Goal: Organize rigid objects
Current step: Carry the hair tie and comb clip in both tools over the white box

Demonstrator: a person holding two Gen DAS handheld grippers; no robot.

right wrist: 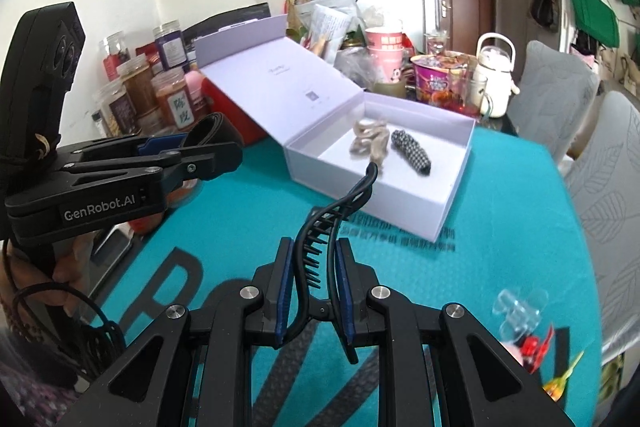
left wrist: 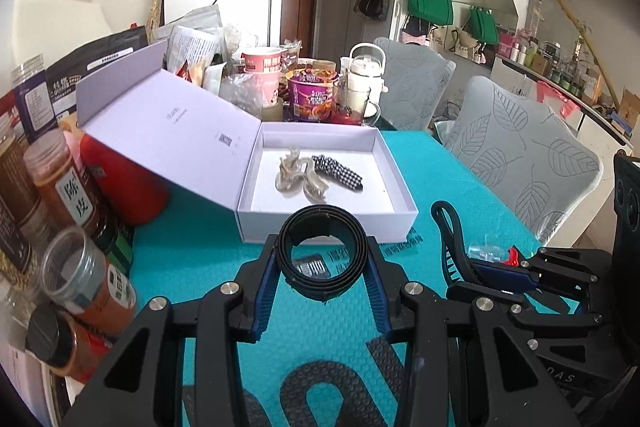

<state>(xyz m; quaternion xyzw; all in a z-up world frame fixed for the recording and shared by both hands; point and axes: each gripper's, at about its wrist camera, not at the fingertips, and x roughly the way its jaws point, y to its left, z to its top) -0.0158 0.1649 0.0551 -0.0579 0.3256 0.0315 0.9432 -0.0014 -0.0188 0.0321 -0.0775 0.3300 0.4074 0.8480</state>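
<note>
An open white box sits on the teal table mat with a beige hair claw and a black-and-white checked clip inside. My left gripper is shut on a black ring-shaped band, held above the mat just in front of the box; it also shows at the left of the right wrist view. My right gripper is shut on a black hair claw clip, also seen in the left wrist view.
Spice jars and a red tin crowd the left edge. Noodle cups, a white kettle and bags stand behind the box. Clear and red small clips lie on the mat at right. Grey chairs stand to the right.
</note>
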